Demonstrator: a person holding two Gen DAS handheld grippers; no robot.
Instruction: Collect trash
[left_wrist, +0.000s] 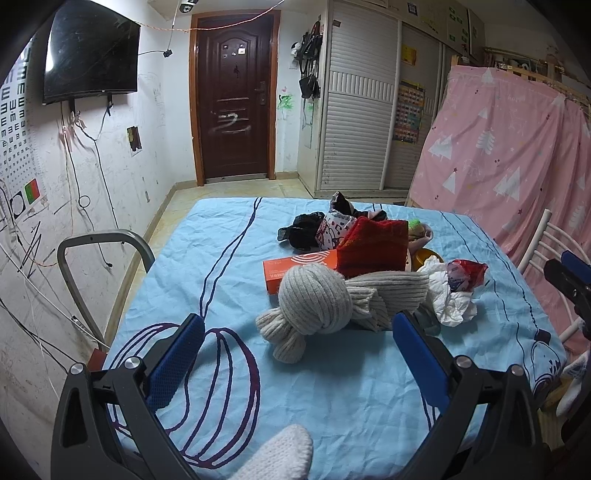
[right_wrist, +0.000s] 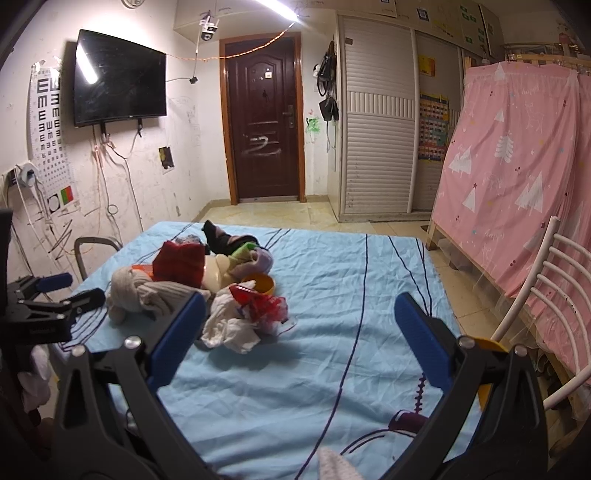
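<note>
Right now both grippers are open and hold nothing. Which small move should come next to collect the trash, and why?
Probably bring the right gripper forward and to its left, toward the crumpled white paper and the red wrapper. These look like the trash; they lie at the near edge of the pile, just beyond its left finger. The left gripper faces the knotted grey scarf, which seems to be clothing.

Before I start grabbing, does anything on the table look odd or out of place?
Yes: crumpled white paper and a torn red wrapper lie mixed into a heap of clothes, against a knotted grey scarf. Both the left gripper and right gripper are open, empty.
</note>
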